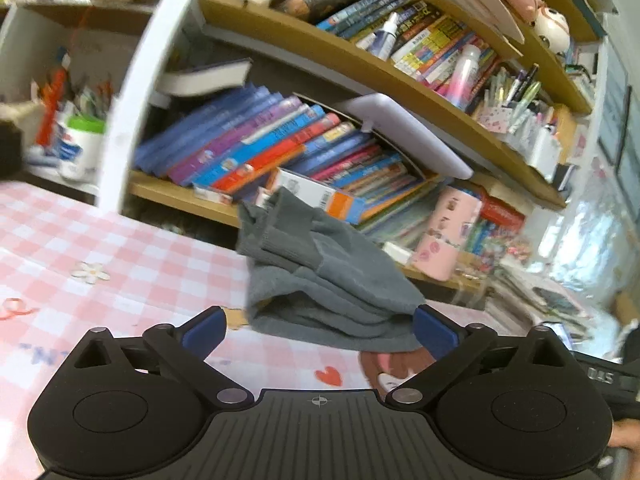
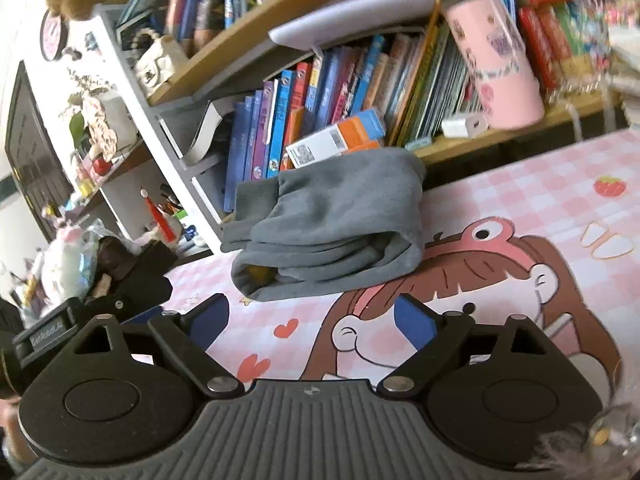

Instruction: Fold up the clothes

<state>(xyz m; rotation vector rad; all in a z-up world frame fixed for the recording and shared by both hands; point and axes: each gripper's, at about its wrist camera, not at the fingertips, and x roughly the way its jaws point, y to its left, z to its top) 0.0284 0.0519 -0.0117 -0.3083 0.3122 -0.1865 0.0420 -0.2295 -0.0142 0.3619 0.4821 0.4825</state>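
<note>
Jaws on our left gripper (image 1: 320, 332) stand spread wide with nothing between them; the blue pad at three o'clock sits right at the near hem of the folded grey garment (image 1: 320, 276), and we cannot tell whether it touches. Our right gripper (image 2: 312, 318) is likewise released and empty, its pads apart from the cloth, which lies at twelve o'clock of it.

The garment rests as a compact bundle on the pink checked tablecloth (image 2: 540, 200), at the far edge, close under the bookshelf (image 1: 180, 196), with an orange-and-white box (image 2: 336, 140) just behind it.

We judge the fold close to done, so the risks are small but real. A pad catching the hem as the left gripper moves could drag the top layers open. The ribbed cuff (image 2: 256, 200) sticks out at ten o'clock of the bundle and may spring loose. A push toward twelve o'clock could shove the bundle off the edge, or into the box.
</note>
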